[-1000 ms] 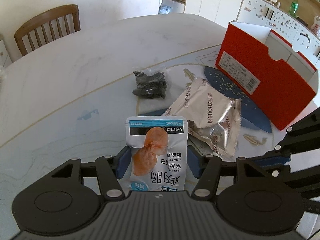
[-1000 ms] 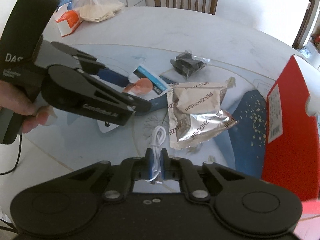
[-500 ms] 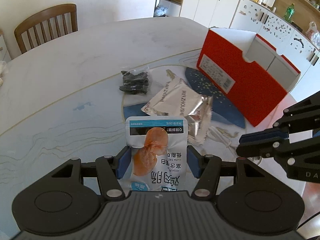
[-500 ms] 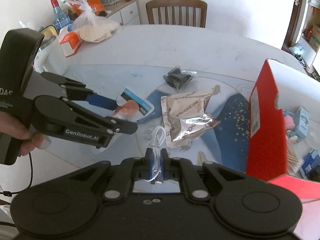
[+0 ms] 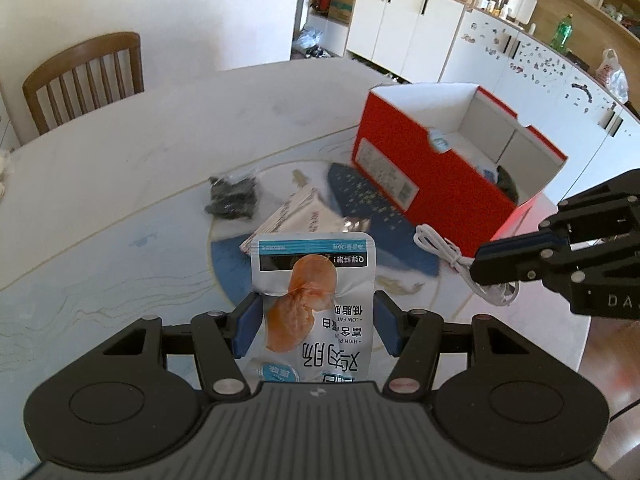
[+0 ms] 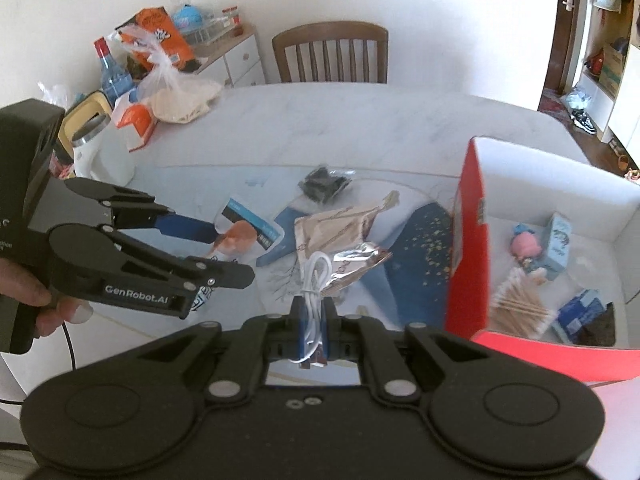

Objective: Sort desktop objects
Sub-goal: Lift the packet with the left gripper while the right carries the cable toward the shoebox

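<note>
Right-wrist view shows the right gripper [image 6: 314, 322] pinching a coiled white cable [image 6: 315, 280] beside the red box [image 6: 468, 240], so it should clear the wall before release, while the left gripper [image 5: 316, 320] clamps a snack pouch [image 5: 316, 280] above the table [image 5: 120, 200].

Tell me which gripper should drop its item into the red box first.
Right. The right gripper, shut on the white cable, hangs beside the red box; the left gripper, holding the snack pouch, sits farther off.
</note>
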Demonstrator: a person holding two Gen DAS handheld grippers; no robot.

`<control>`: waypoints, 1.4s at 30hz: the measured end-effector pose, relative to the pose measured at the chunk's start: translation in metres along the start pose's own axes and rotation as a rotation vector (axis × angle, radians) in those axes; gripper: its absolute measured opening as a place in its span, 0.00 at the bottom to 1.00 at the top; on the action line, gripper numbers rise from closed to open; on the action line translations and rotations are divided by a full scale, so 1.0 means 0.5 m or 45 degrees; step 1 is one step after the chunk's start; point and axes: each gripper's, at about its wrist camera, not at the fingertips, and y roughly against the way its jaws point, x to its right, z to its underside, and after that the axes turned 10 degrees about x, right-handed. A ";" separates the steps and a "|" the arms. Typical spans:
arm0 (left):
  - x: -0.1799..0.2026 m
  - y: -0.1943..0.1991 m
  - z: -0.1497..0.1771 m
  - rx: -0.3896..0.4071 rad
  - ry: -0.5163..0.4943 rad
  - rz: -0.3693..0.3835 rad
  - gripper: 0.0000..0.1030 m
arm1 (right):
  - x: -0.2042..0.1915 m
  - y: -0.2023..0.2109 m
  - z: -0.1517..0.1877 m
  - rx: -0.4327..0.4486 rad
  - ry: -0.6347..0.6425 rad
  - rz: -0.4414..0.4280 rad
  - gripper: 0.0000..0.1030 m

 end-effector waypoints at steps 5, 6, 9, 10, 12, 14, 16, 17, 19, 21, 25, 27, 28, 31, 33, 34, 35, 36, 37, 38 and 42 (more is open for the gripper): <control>0.031 0.010 -0.024 0.024 -0.006 0.009 0.57 | 0.031 0.033 -0.012 0.028 -0.008 0.003 0.06; 0.038 0.011 -0.030 0.028 -0.007 0.012 0.57 | 0.037 0.038 -0.013 0.033 -0.009 0.005 0.06; 0.058 0.011 -0.044 0.041 -0.011 0.020 0.57 | 0.058 0.053 -0.017 0.046 -0.009 0.005 0.06; 0.066 0.010 -0.049 0.047 -0.015 0.021 0.57 | 0.065 0.058 -0.019 0.051 -0.008 0.008 0.06; 0.081 0.007 -0.058 0.054 -0.022 0.025 0.57 | 0.080 0.065 -0.021 0.058 -0.007 0.012 0.06; 0.097 0.001 -0.069 0.054 -0.019 0.024 0.57 | 0.096 0.071 -0.022 0.065 -0.006 0.017 0.06; 0.111 -0.007 -0.080 0.058 -0.023 0.028 0.57 | 0.111 0.077 -0.023 0.072 -0.005 0.021 0.06; 0.119 -0.012 -0.085 0.060 -0.024 0.031 0.57 | 0.119 0.079 -0.023 0.074 -0.007 0.022 0.06; 0.133 -0.022 -0.095 0.064 -0.024 0.034 0.57 | 0.138 0.084 -0.023 0.079 -0.012 0.026 0.06; 0.147 -0.032 -0.105 0.064 -0.022 0.041 0.57 | 0.159 0.090 -0.023 0.082 -0.019 0.028 0.06; 0.181 -0.054 -0.126 0.068 -0.033 0.053 0.57 | 0.197 0.102 -0.022 0.093 -0.025 0.039 0.06; 0.199 -0.067 -0.137 0.069 -0.041 0.060 0.57 | 0.217 0.108 -0.021 0.096 -0.031 0.045 0.06; 0.206 -0.071 -0.139 0.067 -0.044 0.061 0.57 | 0.227 0.110 -0.021 0.098 -0.034 0.049 0.06; 0.231 -0.089 -0.151 0.064 -0.056 0.068 0.57 | 0.255 0.115 -0.018 0.100 -0.042 0.061 0.06; 0.250 -0.100 -0.159 0.065 -0.071 0.077 0.57 | 0.273 0.119 -0.016 0.102 -0.047 0.069 0.06; 0.258 -0.105 -0.163 0.066 -0.079 0.080 0.57 | 0.281 0.122 -0.015 0.104 -0.050 0.072 0.06; 0.265 -0.110 -0.166 0.065 -0.085 0.082 0.57 | 0.287 0.124 -0.015 0.106 -0.052 0.073 0.06; 0.273 -0.116 -0.171 0.064 -0.089 0.087 0.57 | 0.294 0.127 -0.014 0.108 -0.054 0.075 0.06; 0.281 -0.119 -0.173 0.063 -0.093 0.091 0.57 | 0.301 0.129 -0.014 0.109 -0.055 0.077 0.06; 0.289 -0.123 -0.177 0.063 -0.099 0.094 0.57 | 0.308 0.131 -0.013 0.110 -0.057 0.080 0.06; 0.315 -0.142 -0.191 0.053 -0.125 0.103 0.57 | 0.334 0.134 -0.010 0.112 -0.068 0.090 0.06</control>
